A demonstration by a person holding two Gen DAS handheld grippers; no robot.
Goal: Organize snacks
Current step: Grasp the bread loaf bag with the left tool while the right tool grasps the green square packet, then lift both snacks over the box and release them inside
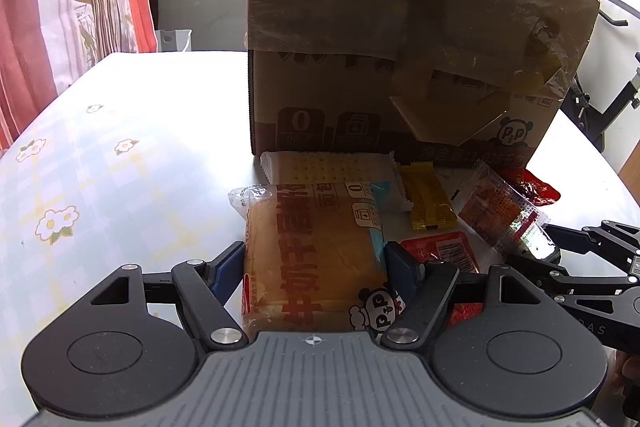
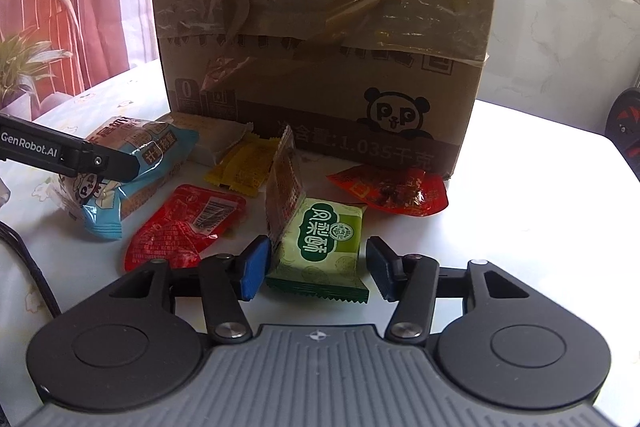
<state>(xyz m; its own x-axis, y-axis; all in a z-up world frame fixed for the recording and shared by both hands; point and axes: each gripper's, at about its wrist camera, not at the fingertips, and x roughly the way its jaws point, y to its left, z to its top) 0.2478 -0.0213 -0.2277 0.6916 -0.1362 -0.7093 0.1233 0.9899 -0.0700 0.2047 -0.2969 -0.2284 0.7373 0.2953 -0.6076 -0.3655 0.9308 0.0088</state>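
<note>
The cardboard box [image 1: 404, 39] stands on the surface [image 1: 120, 155]; its inside is hidden. The left tongs [image 1: 314, 267] clamp a clear-wrapped bread pack [image 1: 312, 259] on both sides. The right tongs [image 2: 316, 267] stand open around a green pastry packet [image 2: 324, 247], not pinching it, among other loose snacks
</note>
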